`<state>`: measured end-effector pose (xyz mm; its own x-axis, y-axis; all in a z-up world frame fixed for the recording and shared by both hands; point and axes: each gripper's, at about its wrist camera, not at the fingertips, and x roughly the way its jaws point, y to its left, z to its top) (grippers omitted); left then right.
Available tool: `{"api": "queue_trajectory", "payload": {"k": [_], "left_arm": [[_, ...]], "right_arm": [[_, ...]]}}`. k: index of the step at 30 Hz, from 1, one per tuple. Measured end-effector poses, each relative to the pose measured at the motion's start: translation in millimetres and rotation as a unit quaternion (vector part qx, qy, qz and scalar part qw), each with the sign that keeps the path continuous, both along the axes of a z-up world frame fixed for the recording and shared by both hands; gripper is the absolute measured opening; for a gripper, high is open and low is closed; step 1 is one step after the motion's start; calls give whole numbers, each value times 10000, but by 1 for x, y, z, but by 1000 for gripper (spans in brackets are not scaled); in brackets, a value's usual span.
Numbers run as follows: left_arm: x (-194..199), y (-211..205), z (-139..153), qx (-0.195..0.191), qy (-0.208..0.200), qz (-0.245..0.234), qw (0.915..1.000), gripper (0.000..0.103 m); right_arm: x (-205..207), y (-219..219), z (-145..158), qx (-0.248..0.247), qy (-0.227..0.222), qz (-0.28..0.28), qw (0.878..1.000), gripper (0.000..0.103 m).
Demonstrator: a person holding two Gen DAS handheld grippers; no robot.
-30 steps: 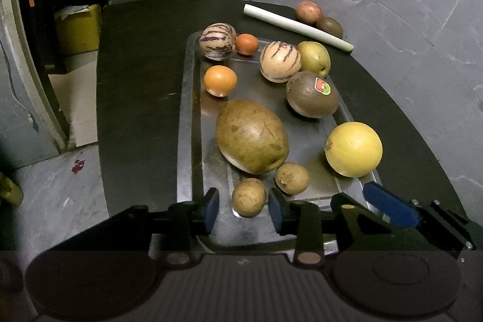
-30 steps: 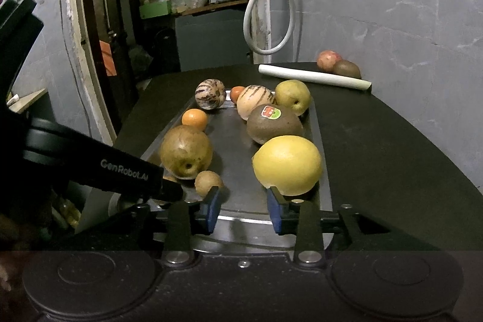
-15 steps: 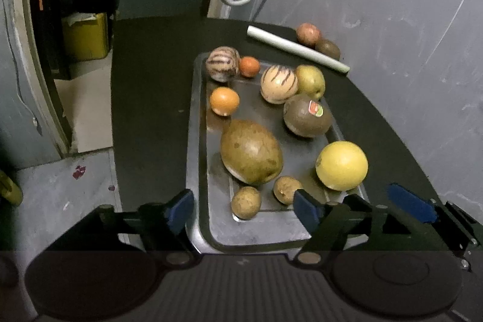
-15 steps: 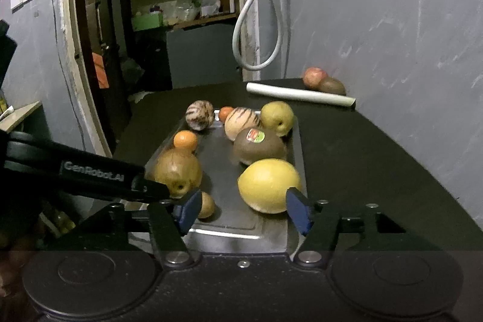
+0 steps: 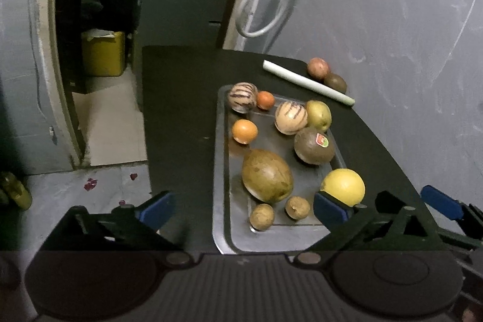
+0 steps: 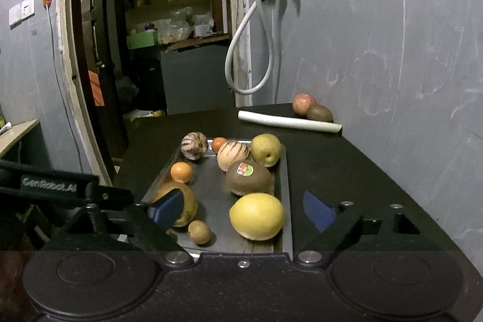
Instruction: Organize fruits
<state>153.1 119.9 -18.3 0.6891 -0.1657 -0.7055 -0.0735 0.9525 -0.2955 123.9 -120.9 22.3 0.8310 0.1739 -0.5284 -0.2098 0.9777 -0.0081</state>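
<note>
Glossy metal tray, matt black tabletop, smooth yellow citrus, rough brown kiwis

The left wrist camera looks steeply down from above the near end of the metal tray, its long edges running away toward the table's far edge. The right wrist camera sits lower and looks flatter from the tray's near right corner toward the doorway. Both views take in the whole tray, the white roll and the hose.
</note>
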Motion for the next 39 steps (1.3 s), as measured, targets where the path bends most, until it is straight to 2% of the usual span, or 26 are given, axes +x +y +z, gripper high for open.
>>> {"api": "queue_trajectory", "payload": {"k": [10,23,39], "left_arm": [[-14,-4,9,120,-112,273,9995,102],[-54,-32,27,400,-231,669,9967,102],[-122,-54,38,593,-258,1080,9920,102]], "right_arm": [[4,-13,8,138,69,145,9998,102],[-12,-44,23,325,97,502,9982,102],[-62,-75,32,439,112,797,9958,102]]}}
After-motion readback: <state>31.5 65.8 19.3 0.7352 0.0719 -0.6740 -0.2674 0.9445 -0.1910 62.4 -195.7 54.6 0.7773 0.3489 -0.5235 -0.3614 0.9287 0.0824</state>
